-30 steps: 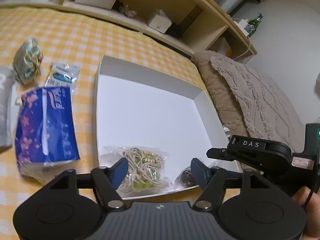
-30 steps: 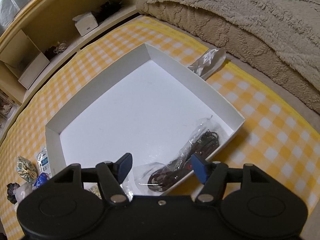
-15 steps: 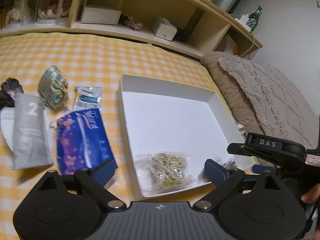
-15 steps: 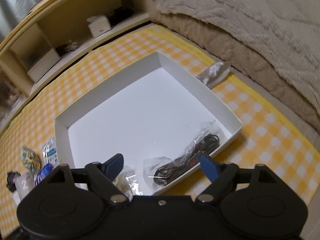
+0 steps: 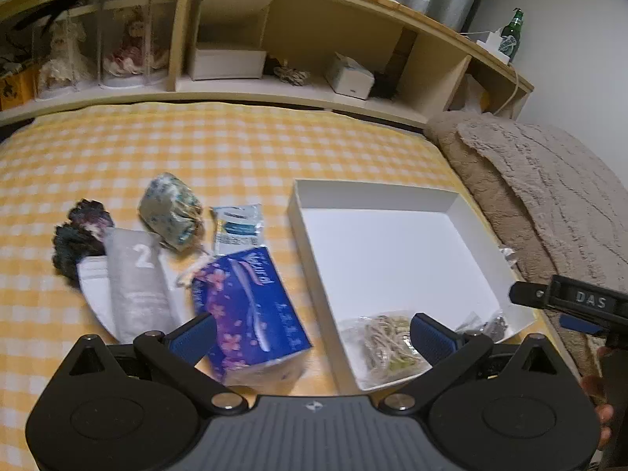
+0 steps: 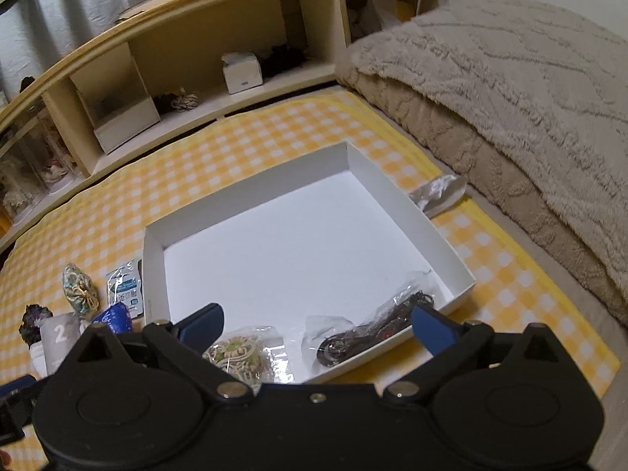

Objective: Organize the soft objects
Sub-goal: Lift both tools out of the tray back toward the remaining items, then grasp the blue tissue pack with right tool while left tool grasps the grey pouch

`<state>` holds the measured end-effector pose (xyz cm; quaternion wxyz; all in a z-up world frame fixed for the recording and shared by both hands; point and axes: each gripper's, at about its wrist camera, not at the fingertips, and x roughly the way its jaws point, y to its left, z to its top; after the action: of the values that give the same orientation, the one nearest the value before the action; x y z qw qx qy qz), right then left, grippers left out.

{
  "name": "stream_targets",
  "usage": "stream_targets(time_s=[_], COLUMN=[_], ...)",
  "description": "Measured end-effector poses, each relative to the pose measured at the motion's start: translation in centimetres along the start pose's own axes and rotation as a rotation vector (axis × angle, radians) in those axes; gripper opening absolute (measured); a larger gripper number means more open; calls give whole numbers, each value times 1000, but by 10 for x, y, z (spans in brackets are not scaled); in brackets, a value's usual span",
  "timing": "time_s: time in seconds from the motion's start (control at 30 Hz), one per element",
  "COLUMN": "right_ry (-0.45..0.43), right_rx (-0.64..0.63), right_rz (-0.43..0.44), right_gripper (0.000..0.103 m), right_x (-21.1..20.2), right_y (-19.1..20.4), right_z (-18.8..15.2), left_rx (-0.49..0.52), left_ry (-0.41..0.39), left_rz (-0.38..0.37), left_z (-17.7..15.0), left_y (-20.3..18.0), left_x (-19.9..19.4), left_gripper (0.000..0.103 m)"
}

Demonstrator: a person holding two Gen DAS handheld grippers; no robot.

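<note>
A white shallow box (image 5: 376,196) (image 6: 251,204) lies on the yellow checked cloth. In its near end lie a clear bag of beige cord (image 5: 386,343) (image 6: 239,355) and a clear bag of dark cord (image 6: 365,333) (image 5: 486,322). Left of the box lie a blue tissue pack (image 5: 251,310), a grey pouch marked 2 (image 5: 135,286), a patterned drawstring pouch (image 5: 170,210), a small wipes packet (image 5: 237,229) and a dark scrunchie (image 5: 78,235). My left gripper (image 5: 312,333) is open and empty above the tissue pack and box edge. My right gripper (image 6: 316,324) is open and empty above the box's near end.
A beige fuzzy blanket (image 6: 510,90) (image 5: 549,196) lies folded on the right. A crinkled clear wrapper (image 6: 439,192) sits between box and blanket. A wooden shelf unit (image 5: 274,39) with boxes and dolls runs along the back. A green bottle (image 5: 512,35) stands on its top right.
Both grippers have drawn back and up from the box and opened wider. The left view has swung left, so the items beside the box now show.
</note>
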<state>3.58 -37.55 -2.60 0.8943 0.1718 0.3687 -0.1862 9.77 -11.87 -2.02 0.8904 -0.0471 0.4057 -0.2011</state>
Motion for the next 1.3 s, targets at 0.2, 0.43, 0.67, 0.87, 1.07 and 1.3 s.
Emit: stream_targets(time_s=[0.2,0.43,0.67,0.87,1.07,1.3], right_ry=[-26,-77,-125,-155,-129,-54], right_rx=[-64,-165,-278,-354,-407,-446], right_rz=[36,87,168,226,291,342], right_gripper=[103,103,103,103,103,103], right_x=[-9,-13,-12,-8,14,47], right_y=[14,41,82,120,158,179], right_z=[-3,-6,-7,-7,-2,-19], left_rx=[11,12,6,-57,-95,-190], left_ry=[-11,-34,-62,-85,-92,-123], left_rz=[29,70,132,188,198,39], left_z=[1,7,14,16,19,20], left_y=[10,35,68,98,116,131], left_x=[-9,-21,-29,-30,-19,-8], left_gripper=[103,103,103,103,103,98])
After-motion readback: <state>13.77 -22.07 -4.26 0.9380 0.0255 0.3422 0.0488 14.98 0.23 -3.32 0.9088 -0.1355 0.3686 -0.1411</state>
